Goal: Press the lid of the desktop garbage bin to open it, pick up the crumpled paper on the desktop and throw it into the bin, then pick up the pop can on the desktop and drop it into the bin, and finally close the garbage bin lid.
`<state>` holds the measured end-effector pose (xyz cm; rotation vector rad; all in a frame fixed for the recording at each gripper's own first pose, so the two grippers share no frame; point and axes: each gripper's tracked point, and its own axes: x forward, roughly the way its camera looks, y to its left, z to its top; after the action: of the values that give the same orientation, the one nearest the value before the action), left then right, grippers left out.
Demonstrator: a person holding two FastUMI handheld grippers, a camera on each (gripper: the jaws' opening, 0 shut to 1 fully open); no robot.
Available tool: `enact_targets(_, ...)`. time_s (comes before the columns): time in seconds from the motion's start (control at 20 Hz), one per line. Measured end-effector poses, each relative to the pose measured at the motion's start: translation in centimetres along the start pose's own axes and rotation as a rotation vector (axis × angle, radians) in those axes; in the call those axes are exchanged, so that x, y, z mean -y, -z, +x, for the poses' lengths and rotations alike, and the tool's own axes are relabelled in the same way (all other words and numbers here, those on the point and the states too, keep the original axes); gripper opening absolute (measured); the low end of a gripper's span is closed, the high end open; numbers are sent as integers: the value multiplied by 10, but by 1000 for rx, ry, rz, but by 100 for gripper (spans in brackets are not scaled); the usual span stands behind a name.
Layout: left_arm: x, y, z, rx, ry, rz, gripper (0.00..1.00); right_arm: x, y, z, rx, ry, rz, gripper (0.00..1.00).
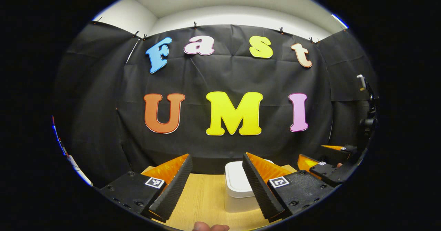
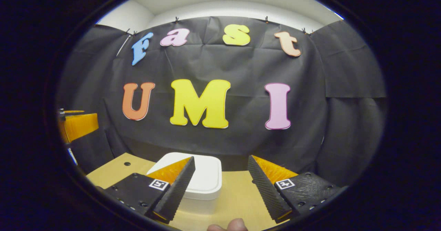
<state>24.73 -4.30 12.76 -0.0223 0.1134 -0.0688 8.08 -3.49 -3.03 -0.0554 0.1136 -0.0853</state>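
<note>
A white garbage bin (image 1: 237, 184) with its lid down stands on the wooden desktop (image 1: 203, 200), just ahead of my left gripper (image 1: 217, 186) and partly behind its right finger. That gripper is open with nothing between its fingers. In the right gripper view the same bin (image 2: 203, 182) sits ahead and slightly left, partly behind the left finger of my right gripper (image 2: 220, 188), which is also open and holds nothing. The right gripper (image 1: 325, 169) appears far right in the left gripper view. The left gripper (image 2: 77, 126) shows at the left edge of the right gripper view.
The black cloth wall (image 1: 227, 82) closes the back of the desktop, close behind the bin. A fingertip of the holding hand (image 1: 210, 227) shows at the bottom edge. A stand with a small device (image 1: 367, 103) rises at the far right.
</note>
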Motion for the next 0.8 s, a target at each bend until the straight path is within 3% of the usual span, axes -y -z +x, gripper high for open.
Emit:
enact_targets(0.1, 3, 0, -1, -4, 6, 0, 94, 3, -12, -14, 27, 6, 0, 96)
enact_targets(0.15, 5, -1, -2, -2, 7, 1, 100, 7, -20, -21, 47, 15, -5, 94)
enact_targets(0.2, 6, -3, -4, 3, 3, 1, 94, 9, -27, -26, 65, 22, -6, 95)
enact_targets(0.4, 2, -13, -12, 33, -37, 4, 96, 8, -49, -43, 116, 34, -13, 97)
enact_targets(0.8, 7, -20, -18, 59, -41, -16, 96, -3, -62, -57, 148, 18, 16, 96)
